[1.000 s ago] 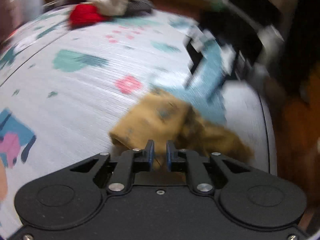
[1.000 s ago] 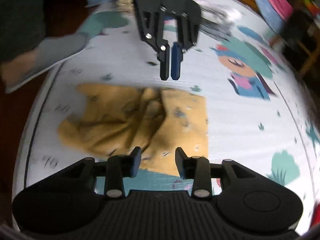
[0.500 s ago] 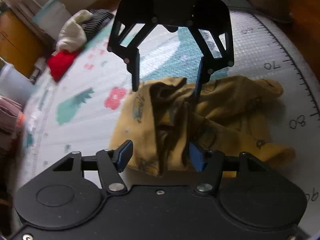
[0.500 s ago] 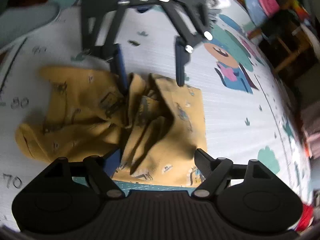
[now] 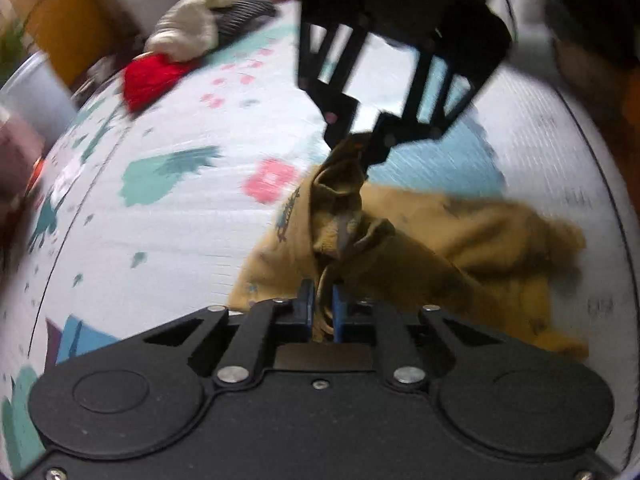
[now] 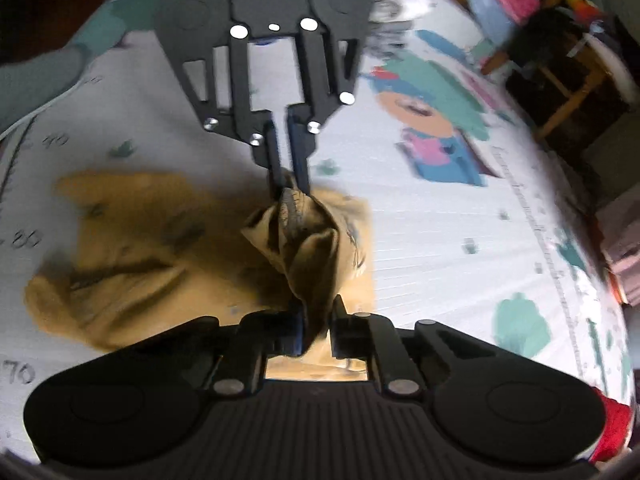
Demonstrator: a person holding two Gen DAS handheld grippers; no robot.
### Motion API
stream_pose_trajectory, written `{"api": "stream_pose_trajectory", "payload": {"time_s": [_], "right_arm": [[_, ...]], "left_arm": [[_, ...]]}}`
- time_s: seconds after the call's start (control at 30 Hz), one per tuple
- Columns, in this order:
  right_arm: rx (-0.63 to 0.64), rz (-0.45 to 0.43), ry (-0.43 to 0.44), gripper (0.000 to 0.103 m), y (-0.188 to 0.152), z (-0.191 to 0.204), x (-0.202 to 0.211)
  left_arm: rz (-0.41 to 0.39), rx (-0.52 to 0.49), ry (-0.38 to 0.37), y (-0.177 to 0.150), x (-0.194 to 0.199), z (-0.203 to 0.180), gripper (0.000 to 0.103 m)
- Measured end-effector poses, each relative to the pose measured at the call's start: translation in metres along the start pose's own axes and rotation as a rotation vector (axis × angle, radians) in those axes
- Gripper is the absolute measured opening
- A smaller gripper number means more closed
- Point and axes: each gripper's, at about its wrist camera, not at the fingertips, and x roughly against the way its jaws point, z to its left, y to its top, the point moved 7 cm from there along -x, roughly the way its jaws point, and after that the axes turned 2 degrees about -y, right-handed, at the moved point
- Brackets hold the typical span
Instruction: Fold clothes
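Mustard-yellow cloth, a small printed garment (image 5: 460, 248), is seen crumpled on a white play mat (image 5: 168, 240) that is decorated with teal, pink and blue cartoon shapes. A bunched ridge along the garment's middle is pinched from opposite ends by the two grippers, which face each other across it. In the left wrist view, the left gripper (image 5: 323, 304) is seen at the bottom of the picture with its blue pads closing on a fold of the yellow fabric, which is caught between them; the right gripper (image 5: 356, 148) is seen beyond it, its tips pressed together on the far end of the same ridge. In the right wrist view the arrangement is mirrored: the right gripper (image 6: 318, 320) is closing on a thick twist of cloth that is squeezed between its jaws, and the left gripper (image 6: 289, 184) is clamped on the peak of the bunched fabric further away. The rest of the garment is spread flat on the mat to either side, though motion blur leaves its exact outline uncertain. At the mat's far edge a red item (image 5: 152, 76) and a cream-coloured bundle (image 5: 188, 32) are heaped, possibly other clothes.
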Motion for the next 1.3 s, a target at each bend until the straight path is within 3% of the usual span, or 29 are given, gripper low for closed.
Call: {"api": "stream_pose_trajectory", "payload": {"time_s": [0.1,0.23,0.4,0.5,0.6,0.83,0.93,1.03,1.1,1.17,1.27,1.3], "right_arm": [[-0.037,-0.030,-0.026,0.014,0.012,-0.029,0.006],[-0.065,-0.125,0.026,0.014,0.032,-0.049,0.041],[0.045,-0.165,0.123,0.014,0.030,-0.007,0.075],[0.120,-0.136,0.211,0.014,0.016,0.040,0.079],[0.169,-0.087,0.270,0.014,0.005,0.079,0.075],[0.199,-0.002,0.252,0.014,-0.009,0.113,0.046],[0.205,-0.009,0.274,0.023,-0.009,0.124,0.042],[0.240,-0.043,0.326,0.069,-0.012,0.129,0.055],[0.179,-0.099,0.381,0.071,-0.008,0.120,0.076],[0.082,-0.132,0.398,0.064,-0.003,0.104,0.086],[-0.100,-0.084,0.258,0.048,0.003,0.074,0.064],[-0.122,-0.075,0.181,0.049,0.006,0.066,0.054]], "left_arm": [[-0.026,0.063,0.010,0.014,0.019,0.026,0.007],[-0.043,0.093,0.008,0.030,0.063,0.038,0.007],[0.028,0.044,-0.081,0.028,0.092,-0.021,0.007],[0.121,-0.033,-0.143,0.015,0.082,-0.075,0.007],[0.171,-0.021,-0.194,0.004,0.064,-0.111,0.007],[0.255,-0.054,-0.140,-0.017,0.022,-0.145,0.007],[0.263,-0.054,-0.152,-0.020,0.019,-0.147,0.007],[0.255,-0.006,-0.227,-0.020,0.030,-0.143,0.018],[0.207,0.088,-0.275,-0.014,0.045,-0.127,0.022],[0.159,0.166,-0.240,-0.008,0.054,-0.103,0.022],[0.051,0.303,-0.078,0.001,0.048,-0.057,0.022],[0.005,0.347,-0.048,0.003,0.043,-0.046,0.022]]}}
